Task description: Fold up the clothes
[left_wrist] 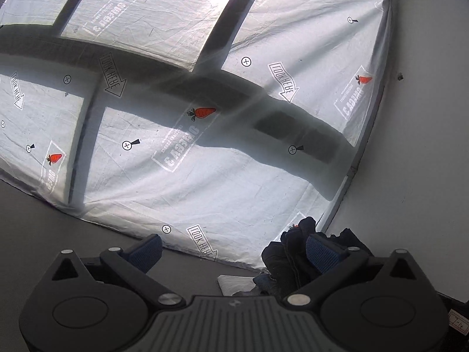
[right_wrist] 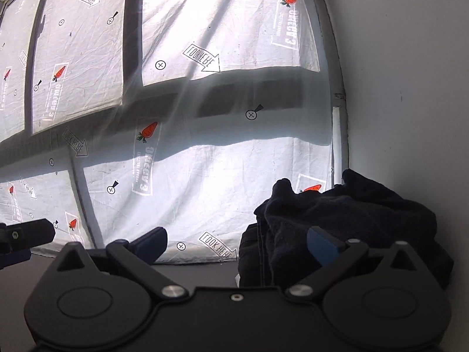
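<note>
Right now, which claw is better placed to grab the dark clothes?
Right, probably. The right claw is open, and the dark clothes loom large just ahead by its right finger. The left claw, also open, sees the same pile smaller and mostly behind its finger.

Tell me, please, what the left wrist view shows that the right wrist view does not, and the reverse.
Only the left wrist view shows a small white folded item lying on the surface beside the dark clothes, and a white label at the lower right edge.

Only the right wrist view shows the tip of the other gripper entering at the left edge, and the dark clothes pile large and nearly whole.

Both show a backlit white sheet printed with carrots and "LOOK HERE" arrows, a plain wall, and each gripper open: the left gripper and the right gripper.
</note>
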Action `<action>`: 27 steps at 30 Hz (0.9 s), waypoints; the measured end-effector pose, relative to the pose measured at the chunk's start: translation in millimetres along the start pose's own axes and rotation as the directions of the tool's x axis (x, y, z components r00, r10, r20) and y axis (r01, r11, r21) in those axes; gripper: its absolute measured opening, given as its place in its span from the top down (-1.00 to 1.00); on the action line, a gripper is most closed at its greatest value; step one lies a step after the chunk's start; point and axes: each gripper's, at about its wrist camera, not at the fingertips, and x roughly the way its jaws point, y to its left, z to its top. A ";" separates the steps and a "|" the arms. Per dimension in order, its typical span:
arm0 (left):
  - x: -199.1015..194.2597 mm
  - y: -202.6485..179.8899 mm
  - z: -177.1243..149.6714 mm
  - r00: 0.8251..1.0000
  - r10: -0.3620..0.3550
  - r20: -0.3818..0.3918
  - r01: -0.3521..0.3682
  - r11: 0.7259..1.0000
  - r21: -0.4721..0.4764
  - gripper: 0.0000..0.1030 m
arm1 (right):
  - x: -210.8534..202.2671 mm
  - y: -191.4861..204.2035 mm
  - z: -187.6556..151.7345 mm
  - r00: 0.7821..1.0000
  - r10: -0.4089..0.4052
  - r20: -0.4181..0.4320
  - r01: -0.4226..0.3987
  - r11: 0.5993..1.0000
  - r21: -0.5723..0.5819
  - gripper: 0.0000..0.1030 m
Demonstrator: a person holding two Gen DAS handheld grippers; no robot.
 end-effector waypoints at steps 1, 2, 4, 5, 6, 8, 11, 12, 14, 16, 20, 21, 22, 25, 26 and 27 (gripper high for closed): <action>-15.0 5.9 -0.5 0.999 0.033 -0.010 -0.033 0.999 -0.005 -1.00 | -7.0 12.2 -4.0 1.000 0.013 -0.013 -0.013 1.000 -0.002 -1.00; -28.8 11.5 0.7 0.997 0.067 -0.023 -0.067 0.998 -0.002 -1.00 | -14.0 24.5 -8.0 0.999 0.026 -0.026 -0.026 1.000 -0.004 -1.00; -53.3 22.9 6.6 0.991 0.128 -0.031 -0.127 0.992 0.021 -1.00 | -28.0 49.0 -16.1 0.997 0.052 -0.053 -0.052 0.999 -0.007 -1.00; -65.5 28.8 9.5 0.987 0.156 -0.029 -0.155 0.987 0.032 -1.00 | -35.0 61.2 -20.1 0.996 0.065 -0.066 -0.066 0.998 -0.008 -1.00; -76.2 35.6 12.2 0.984 0.178 -0.029 -0.176 0.983 0.045 -1.00 | -42.0 73.5 -24.1 0.994 0.078 -0.079 -0.079 0.997 -0.009 -1.00; -94.1 51.6 16.7 0.978 0.206 -0.033 -0.202 0.976 0.078 -1.00 | -56.0 98.0 -32.1 0.989 0.103 -0.105 -0.105 0.994 -0.011 -1.00; -120.2 80.3 21.7 0.969 0.245 -0.043 -0.239 0.964 0.121 -1.00 | -77.0 134.7 -44.2 0.979 0.141 -0.145 -0.144 0.989 -0.012 -1.00; -128.4 91.7 23.2 0.966 0.255 -0.052 -0.246 0.960 0.137 -1.00 | -84.1 146.9 -48.2 0.975 0.154 -0.158 -0.158 0.987 -0.012 -1.00; -143.5 113.7 25.5 0.961 0.271 -0.061 -0.256 0.949 0.186 -1.00 | -96.8 172.5 -55.8 0.970 0.167 -0.177 -0.170 0.985 -0.004 -1.00; -160.5 139.0 28.5 0.954 0.290 -0.074 -0.265 0.933 0.245 -1.00 | -106.8 202.2 -63.6 0.971 0.149 -0.186 -0.150 0.989 0.007 -1.00; -189.9 186.3 32.7 0.952 0.281 -0.122 -0.239 0.929 0.282 -1.00 | -128.7 261.1 -81.2 0.974 0.102 -0.204 -0.102 0.995 0.011 -1.00; -196.4 195.9 33.8 0.951 0.281 -0.132 -0.233 0.928 0.291 -1.00 | -134.7 274.8 -86.0 0.973 0.091 -0.212 -0.091 0.996 0.010 -1.00; -203.2 204.7 35.3 0.948 0.286 -0.140 -0.233 0.923 0.305 -1.00 | -140.7 288.2 -90.7 0.972 0.081 -0.222 -0.081 0.997 0.009 -1.00; -222.5 230.0 39.7 0.940 0.299 -0.161 -0.230 0.909 0.346 -1.00 | -155.7 318.5 -100.0 0.967 0.040 -0.250 -0.040 0.999 0.008 -1.00; -227.6 236.4 40.8 0.940 0.299 -0.167 -0.225 0.906 0.359 -1.00 | -161.2 327.6 -103.4 0.966 0.028 -0.258 -0.026 1.000 0.011 -1.00; -233.5 244.0 41.6 0.938 0.299 -0.174 -0.220 0.903 0.368 -1.00 | -166.8 336.2 -106.8 0.965 0.017 -0.263 -0.014 1.000 0.014 -1.00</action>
